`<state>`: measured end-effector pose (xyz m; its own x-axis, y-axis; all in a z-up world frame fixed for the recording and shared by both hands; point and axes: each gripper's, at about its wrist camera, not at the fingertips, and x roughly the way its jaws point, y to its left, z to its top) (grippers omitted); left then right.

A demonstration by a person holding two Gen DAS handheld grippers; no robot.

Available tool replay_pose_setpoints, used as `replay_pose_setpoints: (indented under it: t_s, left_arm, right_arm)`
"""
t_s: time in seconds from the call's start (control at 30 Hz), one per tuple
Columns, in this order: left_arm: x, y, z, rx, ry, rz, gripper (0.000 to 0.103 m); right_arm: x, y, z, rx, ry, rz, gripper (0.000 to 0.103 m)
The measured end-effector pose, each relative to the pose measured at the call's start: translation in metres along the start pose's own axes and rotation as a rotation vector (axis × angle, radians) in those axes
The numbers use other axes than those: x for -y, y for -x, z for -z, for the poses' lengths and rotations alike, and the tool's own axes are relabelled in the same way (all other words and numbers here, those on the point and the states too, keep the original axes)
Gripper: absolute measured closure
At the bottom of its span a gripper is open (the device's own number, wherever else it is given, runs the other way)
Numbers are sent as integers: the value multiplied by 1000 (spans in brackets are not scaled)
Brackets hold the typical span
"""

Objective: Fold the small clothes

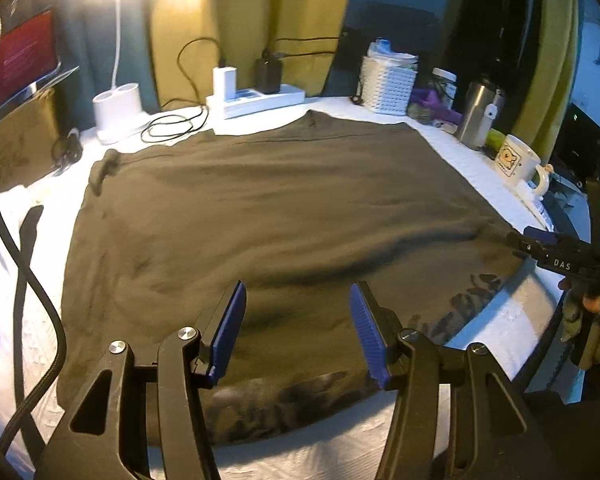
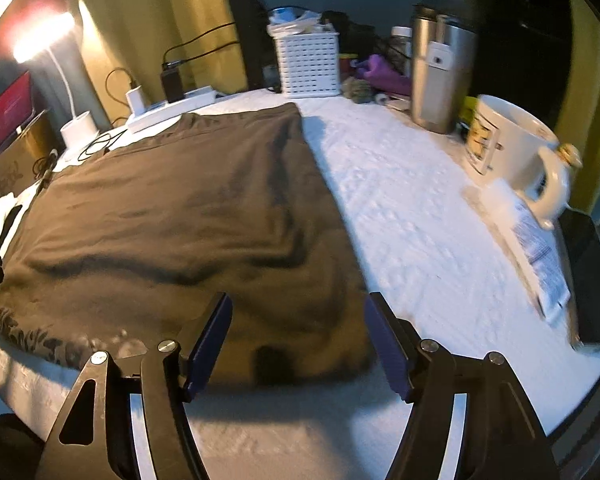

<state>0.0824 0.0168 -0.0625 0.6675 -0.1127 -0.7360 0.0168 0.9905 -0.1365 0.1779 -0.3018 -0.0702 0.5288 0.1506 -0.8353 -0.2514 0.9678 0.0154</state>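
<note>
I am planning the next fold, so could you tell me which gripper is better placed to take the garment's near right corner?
Right, probably. The right gripper hangs open directly above that corner of the brown garment. The left gripper, also open, sits over the middle of the near hem.

White basket point(image 2: 309, 65), steel tumbler point(image 2: 438, 76), mug point(image 2: 508, 144), power strip point(image 1: 260, 101), lamp point(image 1: 118, 108).

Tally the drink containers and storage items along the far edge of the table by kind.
Mugs: 1, cream mug
Steel tumblers: 1, steel tumbler
White baskets: 1, white basket
Jars: 1, white-lidded jar
Total: 4
</note>
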Motion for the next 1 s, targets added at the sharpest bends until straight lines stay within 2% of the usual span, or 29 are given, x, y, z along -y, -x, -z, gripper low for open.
replay_pose_setpoints:
  t_s: [0.07, 0.1, 0.13, 0.2, 0.43, 0.5, 0.57, 0.73, 1.0]
  left_arm:
    - [7, 0, -3, 18, 4, 0, 47]
    - [11, 0, -5, 25, 5, 7, 43]
    - [15, 0, -6, 31, 4, 18, 41]
    - [23, -1, -9, 38, -4, 39, 40]
    - [45, -8, -9, 21, -59, 53, 38]
    - [47, -10, -7, 19, -64, 47, 29]
    - [46, -13, -6, 12, -60, 44, 26]
    - [38, -28, -6, -22, -29, 38, 26]
    - [19, -40, -10, -36, 23, 25, 25]
  right_arm:
    - [6, 7, 6, 6, -11, 1, 32]
    - [8, 10, 8, 7, -13, -2, 29]
    - [9, 13, 12, 7, -11, -6, 23]
    - [11, 18, 18, 10, -14, -15, 16]
    - [15, 20, 40, -25, -89, -123, 16]
    - [11, 20, 41, -16, -85, -134, 16]
    - [8, 18, 39, -13, -94, -148, 16]
    - [-1, 9, 29, -8, -117, -171, 15]
    - [-10, -12, 3, -23, -119, -163, 14]
